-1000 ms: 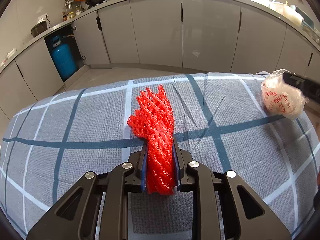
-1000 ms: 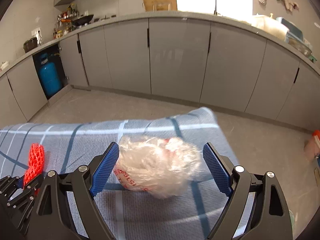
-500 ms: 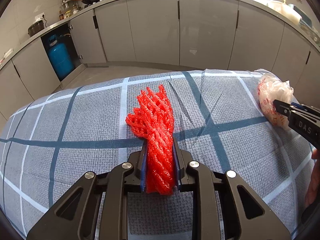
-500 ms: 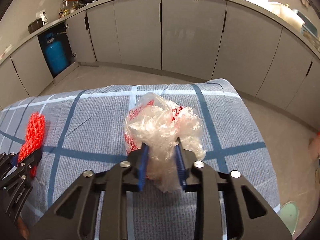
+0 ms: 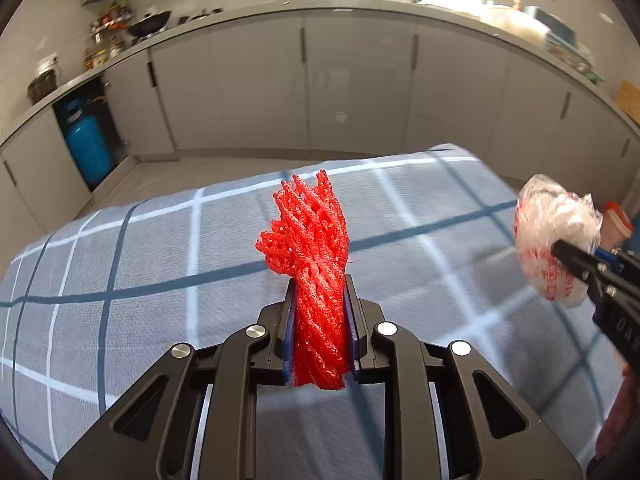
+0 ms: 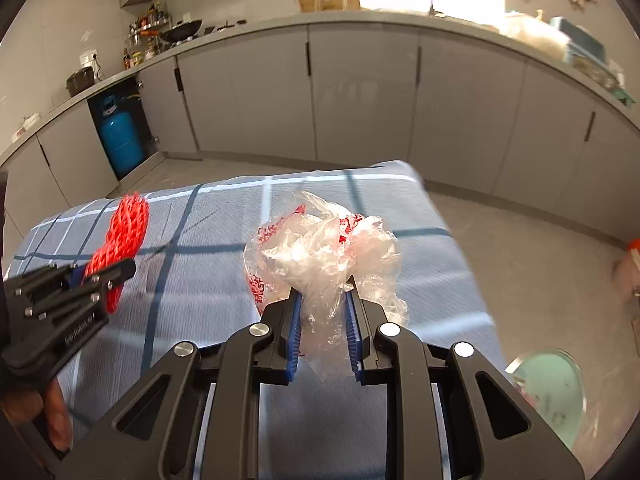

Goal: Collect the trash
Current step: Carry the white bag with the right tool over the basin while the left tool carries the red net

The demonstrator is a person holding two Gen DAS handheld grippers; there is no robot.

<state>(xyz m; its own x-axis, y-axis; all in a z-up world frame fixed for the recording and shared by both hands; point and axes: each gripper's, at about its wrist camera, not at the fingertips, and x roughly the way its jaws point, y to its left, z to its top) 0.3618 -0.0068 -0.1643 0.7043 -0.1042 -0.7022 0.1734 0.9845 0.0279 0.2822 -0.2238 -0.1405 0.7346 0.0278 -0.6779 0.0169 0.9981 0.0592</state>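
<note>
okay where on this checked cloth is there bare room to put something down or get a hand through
Nearly all of the checked cloth is bare: the wide stretch beside the red foam net held in the left gripper, and the strip between it and the crumpled plastic bag in the right gripper. It is crowded only right around the two grippers.

Blue-checked grey tablecloth [image 5: 120, 264], grey kitchen cabinets [image 5: 360, 92], blue gas cylinder [image 6: 120, 136], black wok [image 6: 182, 32] on counter

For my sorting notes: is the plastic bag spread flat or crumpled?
Crumpled: the plastic bag is a wrinkled ball pinched in the right gripper.
</note>
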